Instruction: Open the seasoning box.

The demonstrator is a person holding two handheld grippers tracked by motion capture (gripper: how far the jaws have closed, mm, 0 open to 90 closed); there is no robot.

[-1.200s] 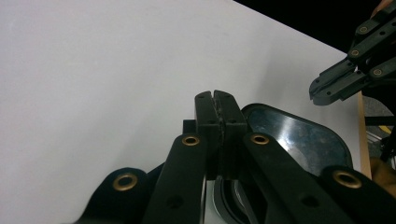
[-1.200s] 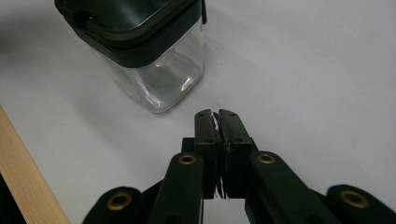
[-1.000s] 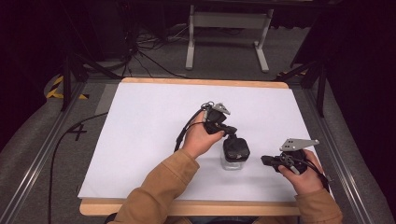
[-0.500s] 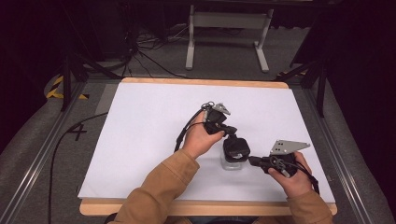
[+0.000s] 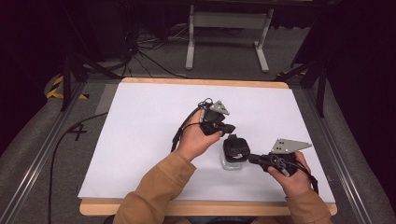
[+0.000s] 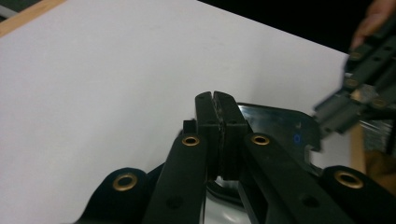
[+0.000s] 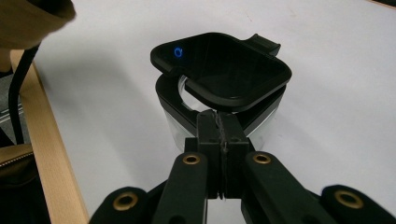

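Note:
A small clear container (image 5: pixel 231 162) with a black square lid (image 5: pixel 236 146) stands on the white table right of centre. In the right gripper view the lid (image 7: pixel 224 70) sits skewed and slightly lifted on the container's black rim (image 7: pixel 170 100). My right gripper (image 5: pixel 252 158) is shut, and its tips (image 7: pixel 218 114) rest at the near edge of the rim under the lid. Just behind the container my left gripper (image 5: pixel 229 128) is also shut, with nothing seen between its jaws (image 6: pixel 215 95). The lid (image 6: pixel 280 126) lies just past its tips.
The white table top (image 5: pixel 149 121) has a wooden edge (image 5: pixel 205 207) along the near side. A tan sleeve (image 5: pixel 154 191) reaches in from the bottom. Black cables (image 5: pixel 56 154) and a metal stand (image 5: pixel 224 21) lie on the floor beyond the table.
My right gripper has moved left across the table until its tips reach the container. The left gripper and the container have stayed in place.

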